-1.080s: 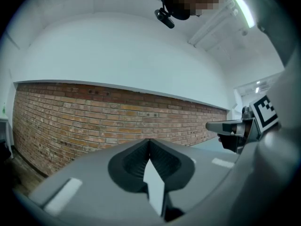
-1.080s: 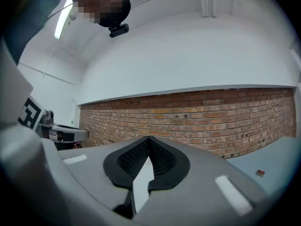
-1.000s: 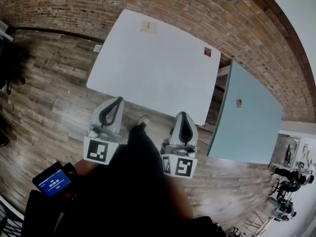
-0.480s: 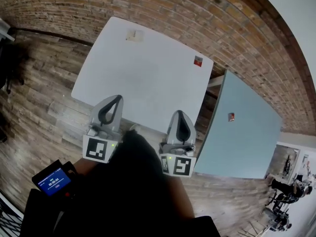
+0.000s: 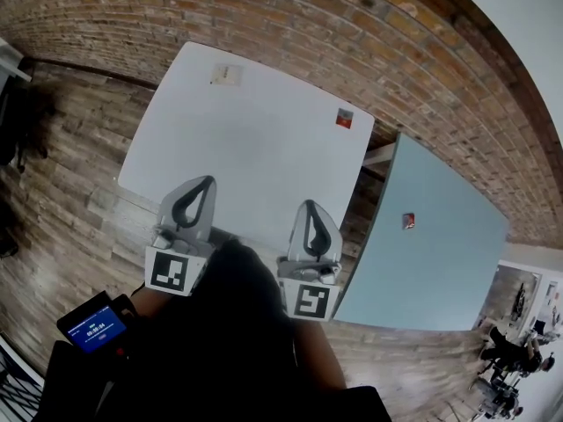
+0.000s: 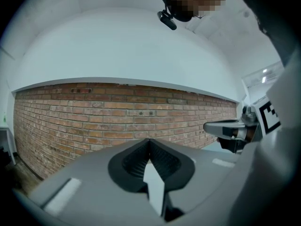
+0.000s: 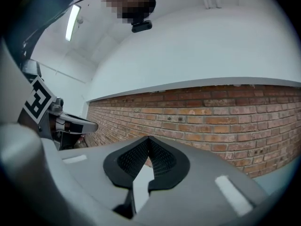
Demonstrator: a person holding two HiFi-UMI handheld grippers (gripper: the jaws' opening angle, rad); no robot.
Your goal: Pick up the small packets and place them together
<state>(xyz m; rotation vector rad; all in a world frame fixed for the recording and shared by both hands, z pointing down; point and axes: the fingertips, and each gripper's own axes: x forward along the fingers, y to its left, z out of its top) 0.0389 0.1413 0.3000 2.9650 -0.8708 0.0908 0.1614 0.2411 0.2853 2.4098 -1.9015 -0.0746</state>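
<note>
Loft-style workspace or lab. Cues: exposed brick wall [image 5: 264, 16] running the full length, worn wood-plank floor [image 5: 70, 156], two bare work tables, a white table [image 5: 255, 139] and a blue-grey table [image 5: 440, 262], and a plain white ceiling [image 7: 211, 36] with a tube light [image 7: 73, 20].

Even indoor light, strong fisheye edge distortion

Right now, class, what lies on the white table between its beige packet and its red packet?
Nothing: the head view shows bare white table between the beige packet and the red packet.
</note>
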